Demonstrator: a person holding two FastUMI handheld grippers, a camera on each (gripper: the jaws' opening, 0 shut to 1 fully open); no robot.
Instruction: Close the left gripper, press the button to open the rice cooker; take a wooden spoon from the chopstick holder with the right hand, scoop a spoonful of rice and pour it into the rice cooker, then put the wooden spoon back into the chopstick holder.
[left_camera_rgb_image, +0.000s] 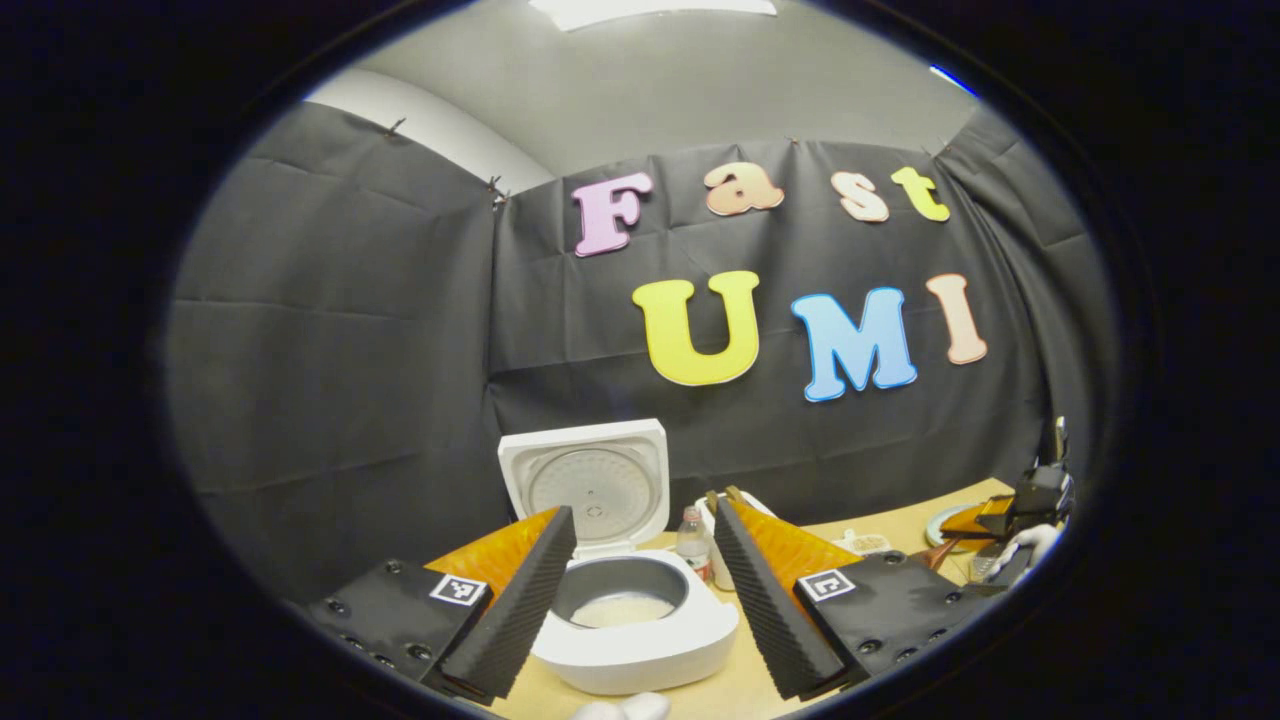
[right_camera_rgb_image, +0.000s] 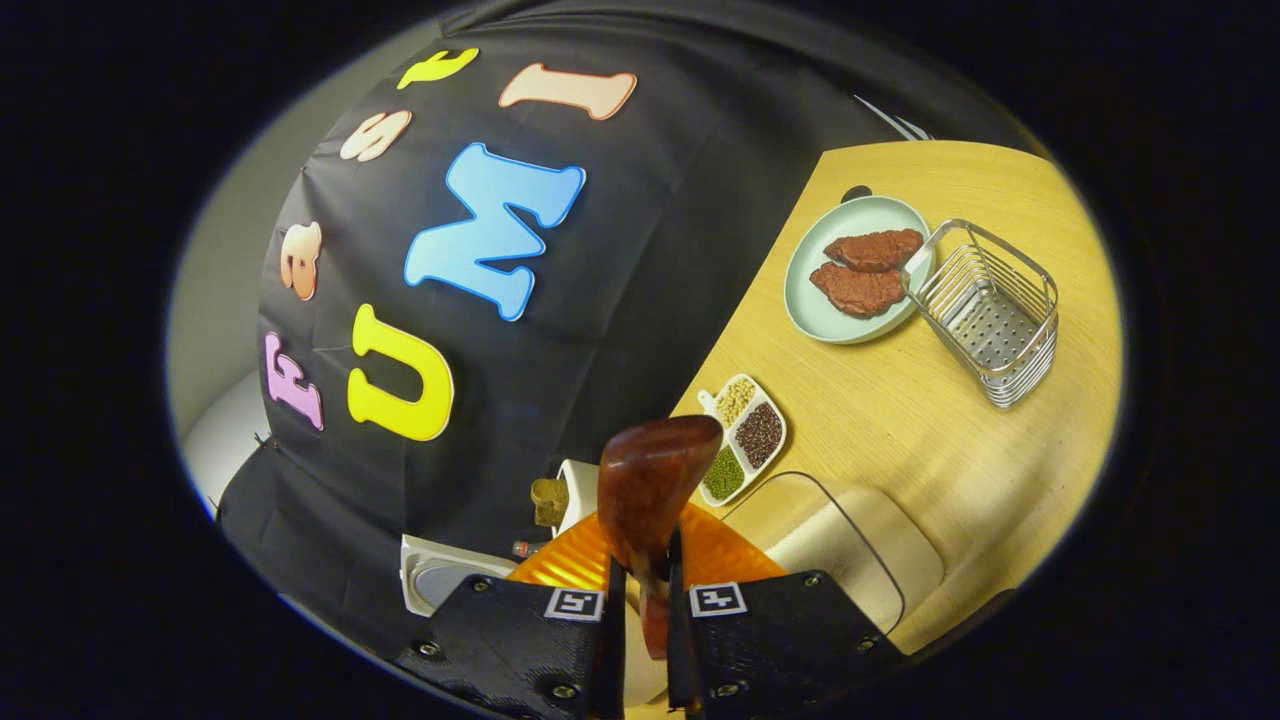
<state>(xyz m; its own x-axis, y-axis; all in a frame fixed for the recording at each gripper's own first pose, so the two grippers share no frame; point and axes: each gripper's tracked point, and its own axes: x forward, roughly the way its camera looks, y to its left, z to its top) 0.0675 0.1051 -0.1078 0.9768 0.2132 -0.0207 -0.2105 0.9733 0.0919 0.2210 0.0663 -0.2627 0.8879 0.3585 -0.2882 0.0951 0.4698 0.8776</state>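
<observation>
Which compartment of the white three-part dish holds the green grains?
The compartment of the white three-part dish nearest the wooden spoon: green grains; the middle is dark, the far one pale.

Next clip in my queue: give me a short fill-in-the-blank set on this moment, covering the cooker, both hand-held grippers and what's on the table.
1. The rice cooker has its lid ____.
2. The right hand-held gripper is shut on the handle of the wooden ____.
3. The fingers of the left hand-held gripper stand ____, with nothing between them.
4. The pale green plate holds ____ brown meat pieces, beside a wire basket.

Missing words: open; spoon; open; two
</observation>
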